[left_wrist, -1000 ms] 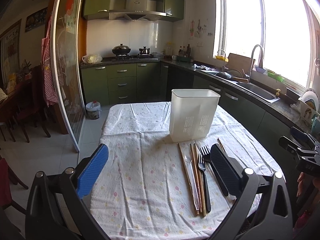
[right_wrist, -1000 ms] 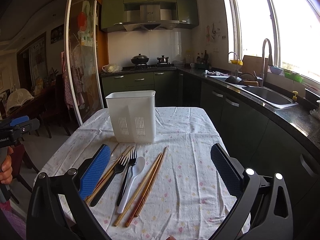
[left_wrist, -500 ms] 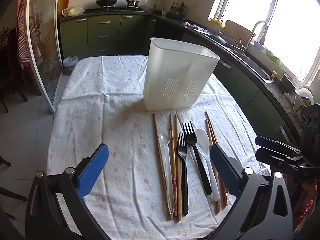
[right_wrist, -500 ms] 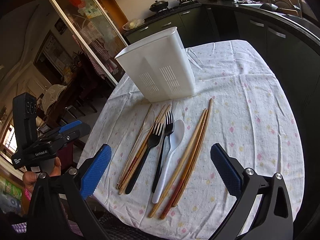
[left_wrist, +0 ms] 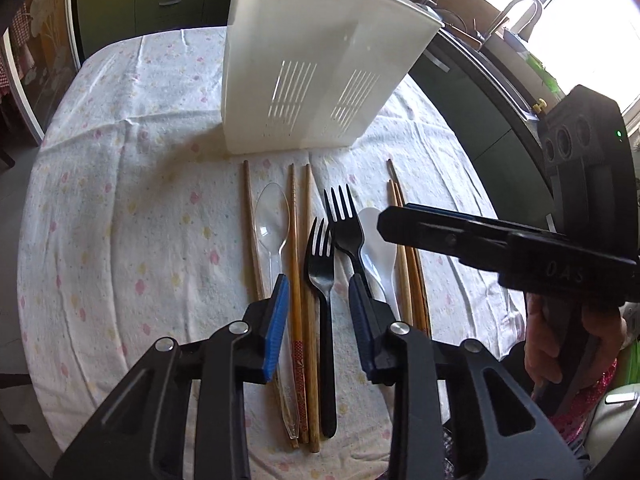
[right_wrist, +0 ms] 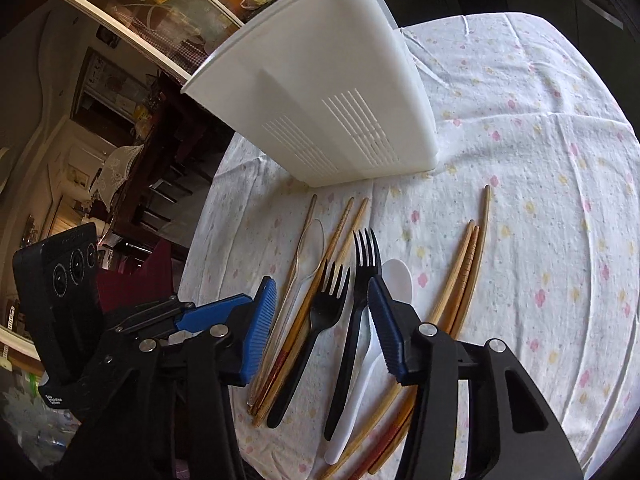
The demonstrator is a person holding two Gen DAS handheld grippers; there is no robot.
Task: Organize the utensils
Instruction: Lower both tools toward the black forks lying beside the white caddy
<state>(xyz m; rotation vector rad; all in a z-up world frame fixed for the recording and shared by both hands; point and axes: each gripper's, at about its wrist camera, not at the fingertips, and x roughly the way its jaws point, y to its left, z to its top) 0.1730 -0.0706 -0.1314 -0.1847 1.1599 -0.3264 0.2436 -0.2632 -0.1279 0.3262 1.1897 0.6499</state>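
Both of my tongs have just been narrowing as they dropped over the cutlery row, now half spread and pinching nothing. My left gripper straddles two chopsticks and the smaller black fork at lower centre; my right gripper brackets both forks. The white caddy waits at the top, so picking is next.

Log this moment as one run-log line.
stage: approach | left gripper: jaws just closing, over forks and chopsticks, nothing gripped | right gripper: jaws just closing, over forks, nothing gripped | white caddy: upright | utensils: on tablecloth
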